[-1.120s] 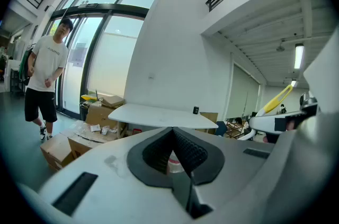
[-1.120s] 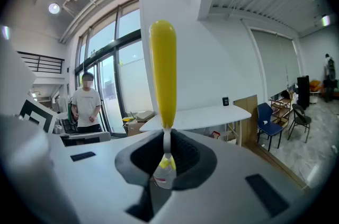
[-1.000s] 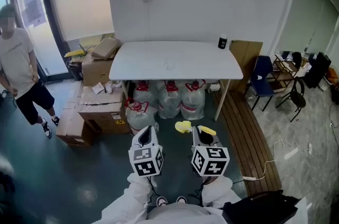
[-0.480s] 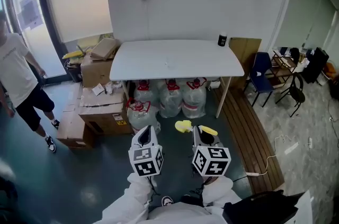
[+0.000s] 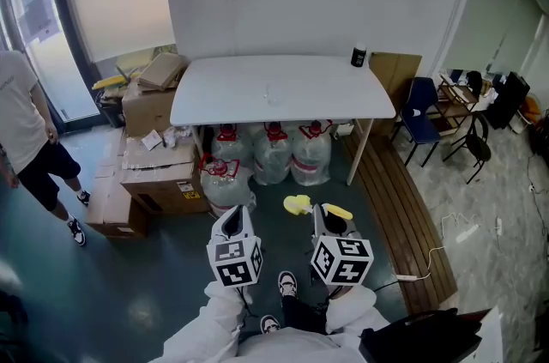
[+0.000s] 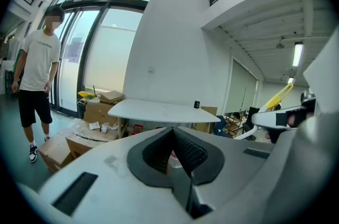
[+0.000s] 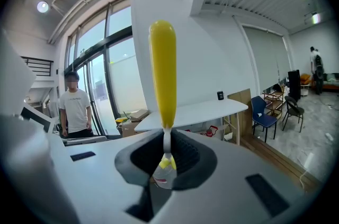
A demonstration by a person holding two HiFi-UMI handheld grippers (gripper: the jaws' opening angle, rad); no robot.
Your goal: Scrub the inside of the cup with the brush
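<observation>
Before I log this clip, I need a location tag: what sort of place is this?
Probably an office storage corner: a white table, water jugs under it, cardboard boxes piled beside, a blue chair nearby.

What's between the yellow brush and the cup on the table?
In the head view, floor, water jugs and bare table top lie between brush and cup.

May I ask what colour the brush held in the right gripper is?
The brush is yellow with a thin white neck, clearest in the right gripper view.

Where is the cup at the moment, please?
In the head view, the cup stands at the far right corner of the white table.
</observation>
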